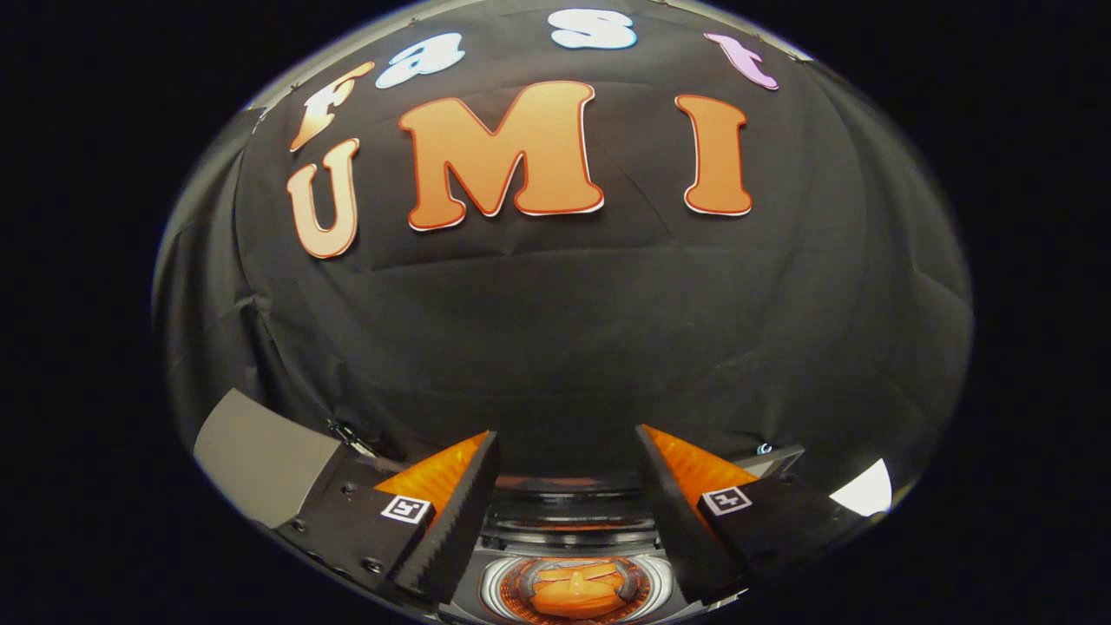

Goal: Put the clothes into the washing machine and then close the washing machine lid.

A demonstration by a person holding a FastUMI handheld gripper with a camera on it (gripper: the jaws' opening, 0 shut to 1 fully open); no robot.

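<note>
I am looking down past the jaws into the washing machine (573, 529), which is sitting low between and just beyond the two fingers. Its top is standing open, so the round drum (575, 588) is showing, with a ribbed orange hub at its bottom and a pale ring around it. I am judging the lid as raised, since the drum is exposed; a grey panel (260, 456) is rising to the left of the left finger and may be that lid, though I cannot tell for sure. I am seeing no clothes between the fingers or in the drum, so I cannot say where the clothes are.

The gripper (568, 473) is hanging above the machine's opening with its jaws released and spread wide, nothing between them. I am reading that wide spread as readiness to take hold of something. Beyond everything, the booth's black cloth wall (564, 330) is hanging close behind the machine. A small bright patch (864, 490) is lying off to the right of the right finger; I cannot tell what it is.
</note>
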